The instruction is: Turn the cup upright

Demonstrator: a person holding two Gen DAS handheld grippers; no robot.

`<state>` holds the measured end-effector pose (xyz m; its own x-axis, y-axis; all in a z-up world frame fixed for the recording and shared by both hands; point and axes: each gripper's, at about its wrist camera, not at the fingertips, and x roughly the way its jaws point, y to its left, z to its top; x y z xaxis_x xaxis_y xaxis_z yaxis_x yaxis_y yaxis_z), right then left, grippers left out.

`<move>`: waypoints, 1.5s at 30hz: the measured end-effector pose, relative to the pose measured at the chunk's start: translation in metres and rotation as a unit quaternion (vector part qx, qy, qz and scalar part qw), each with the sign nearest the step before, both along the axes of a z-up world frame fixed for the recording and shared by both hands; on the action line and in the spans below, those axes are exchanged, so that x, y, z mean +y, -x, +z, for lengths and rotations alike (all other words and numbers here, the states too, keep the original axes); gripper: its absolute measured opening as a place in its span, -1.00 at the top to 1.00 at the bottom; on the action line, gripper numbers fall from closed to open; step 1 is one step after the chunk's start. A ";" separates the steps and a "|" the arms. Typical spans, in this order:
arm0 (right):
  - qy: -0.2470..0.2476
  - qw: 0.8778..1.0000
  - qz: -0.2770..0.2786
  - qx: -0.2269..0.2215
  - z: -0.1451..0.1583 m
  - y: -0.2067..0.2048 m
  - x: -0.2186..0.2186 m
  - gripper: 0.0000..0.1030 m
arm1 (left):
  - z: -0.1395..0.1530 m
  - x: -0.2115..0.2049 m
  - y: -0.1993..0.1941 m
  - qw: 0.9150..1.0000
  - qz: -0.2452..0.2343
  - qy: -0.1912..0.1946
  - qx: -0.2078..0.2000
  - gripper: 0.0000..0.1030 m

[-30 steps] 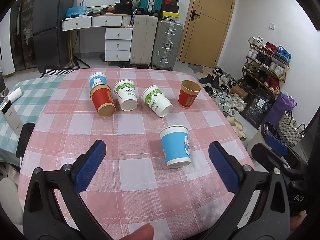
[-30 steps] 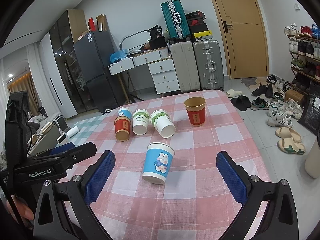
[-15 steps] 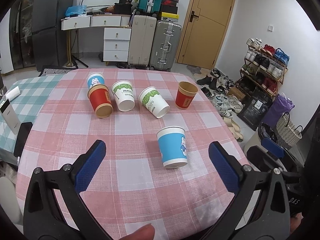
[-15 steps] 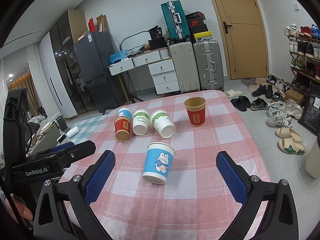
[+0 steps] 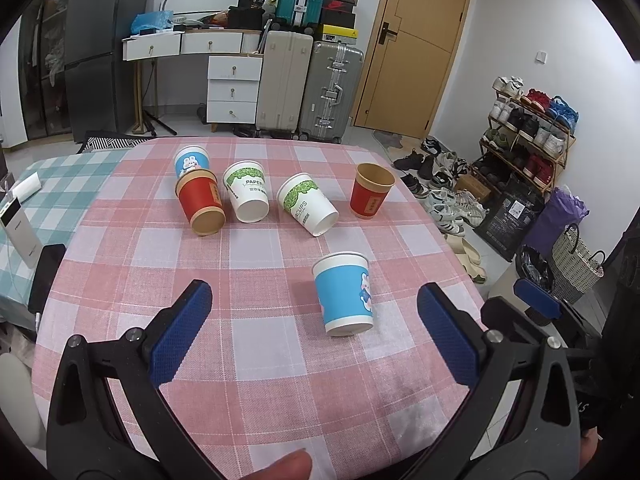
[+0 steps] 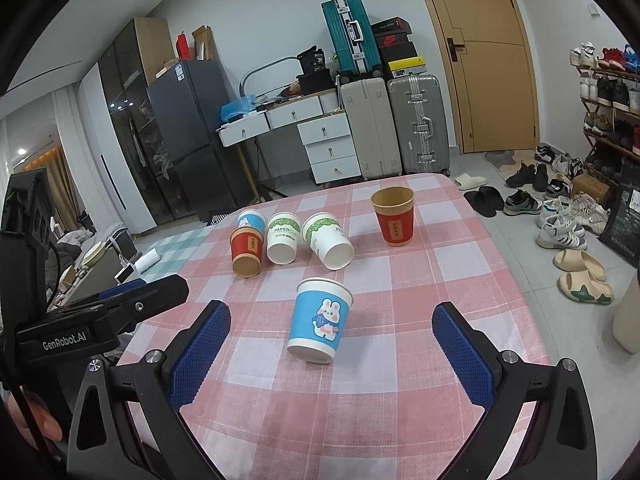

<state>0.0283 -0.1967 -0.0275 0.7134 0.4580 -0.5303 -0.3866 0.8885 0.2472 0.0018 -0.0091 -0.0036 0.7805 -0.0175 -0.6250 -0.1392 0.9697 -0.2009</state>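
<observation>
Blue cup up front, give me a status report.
Left tool and right tool open, holding nothing. Blue cup lies tipped on the tablecloth, untouched, mouth toward the cameras. Nothing between the tools and cup.

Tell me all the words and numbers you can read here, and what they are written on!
"PAPER": white-and-green cup lying on its side.
"CUPS": second white-and-green cup, first letters hidden.
"GenRobot.AI": left gripper, seen from the right wrist.
"36": black box on the desk.
Too small to read: red cup labels, shoebox print, fridge sticker.
</observation>
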 end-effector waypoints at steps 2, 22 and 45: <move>0.000 1.000 0.001 0.000 0.000 0.000 0.000 -1.00 | 0.001 0.000 0.000 1.000 -0.002 0.000 0.000 -0.99; -0.005 1.000 0.000 0.008 -0.004 -0.003 -0.001 -1.00 | 0.000 -0.005 0.002 1.000 -0.011 0.004 0.003 -0.99; -0.009 0.998 -0.042 0.051 -0.052 -0.044 -0.047 -1.00 | -0.062 -0.030 -0.077 0.990 -0.070 -0.032 0.120 -0.99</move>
<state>0.0720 -0.2438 -0.0798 0.6923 0.4100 -0.5938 -0.2837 0.9113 0.2984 0.0784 -0.0390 -0.0656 0.6020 -0.0691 -0.7955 -0.0384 0.9926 -0.1153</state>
